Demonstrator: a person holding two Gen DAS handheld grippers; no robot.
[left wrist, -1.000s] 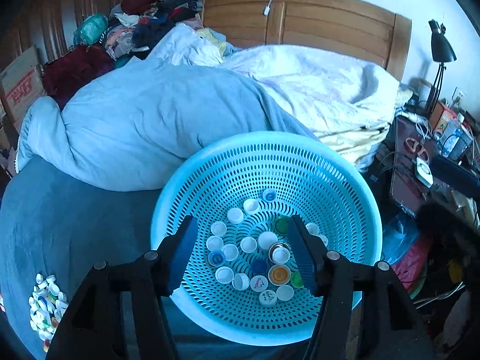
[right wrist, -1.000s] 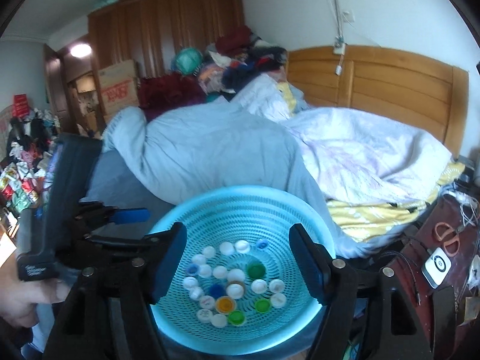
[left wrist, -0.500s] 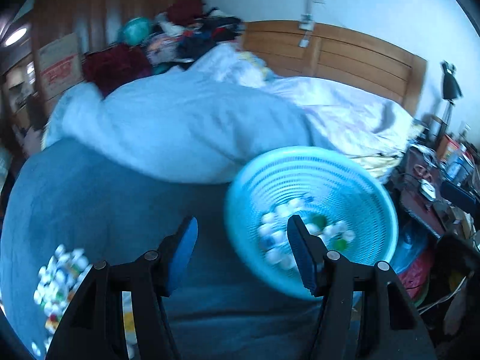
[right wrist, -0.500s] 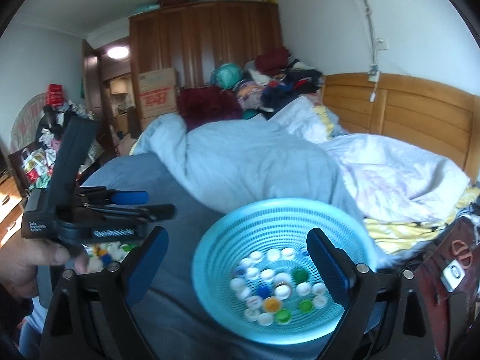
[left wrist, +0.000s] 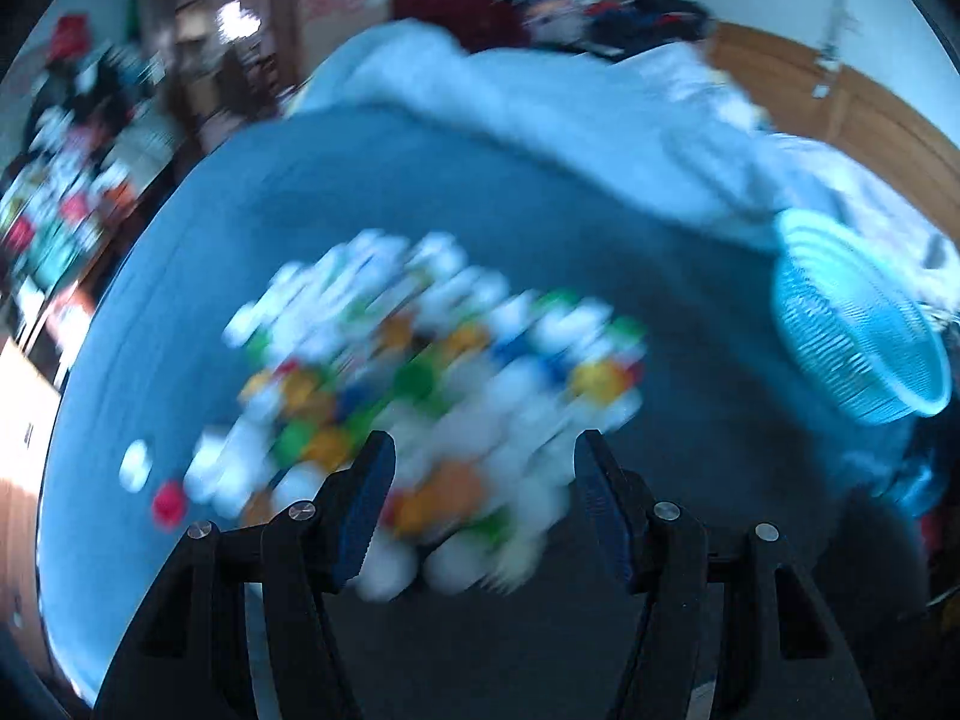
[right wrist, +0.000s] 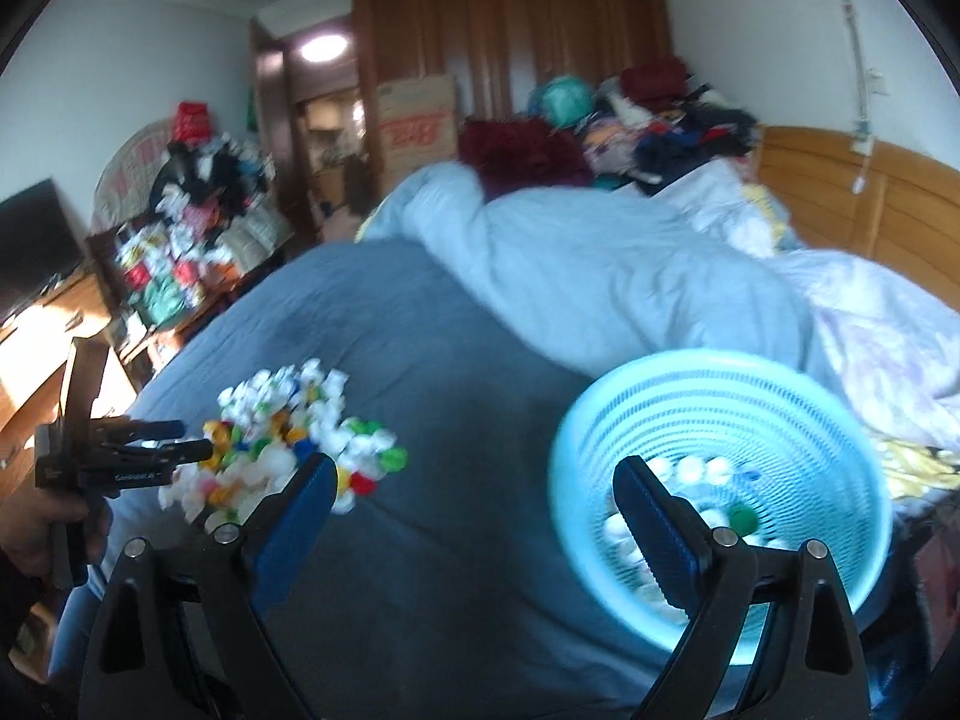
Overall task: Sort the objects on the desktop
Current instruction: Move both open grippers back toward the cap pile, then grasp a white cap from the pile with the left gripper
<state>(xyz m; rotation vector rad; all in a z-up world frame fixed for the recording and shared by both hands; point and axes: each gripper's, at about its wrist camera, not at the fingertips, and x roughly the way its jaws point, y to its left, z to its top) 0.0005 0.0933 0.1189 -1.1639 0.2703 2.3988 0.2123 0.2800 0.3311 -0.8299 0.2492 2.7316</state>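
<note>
A blurred heap of coloured and white bottle caps (left wrist: 420, 390) lies on the dark blue bedspread (left wrist: 690, 360). My left gripper (left wrist: 486, 462) hangs over the heap's near edge, jaws apart and gripping nothing. The light blue perforated basket (left wrist: 858, 336) stands far to the right. In the right wrist view, my right gripper (right wrist: 474, 480) is wide open over bare bedspread between the cap heap (right wrist: 288, 438) and the basket (right wrist: 690, 384), which holds several caps (right wrist: 690, 474). A hand (right wrist: 36, 534) holds the left gripper (right wrist: 198, 444) at the heap's left side.
A pale blue duvet (right wrist: 600, 276) is bunched across the bed behind the heap and the basket. A wooden headboard (right wrist: 900, 198) is at the right. Clothes (right wrist: 660, 120), a cardboard box (right wrist: 420, 120) and a wardrobe (right wrist: 510, 30) are behind. Cluttered furniture (right wrist: 180, 252) lines the left.
My left gripper has swung left from above the basket to above the cap heap and tipped downward. My right gripper has also turned left, and its jaws have widened.
</note>
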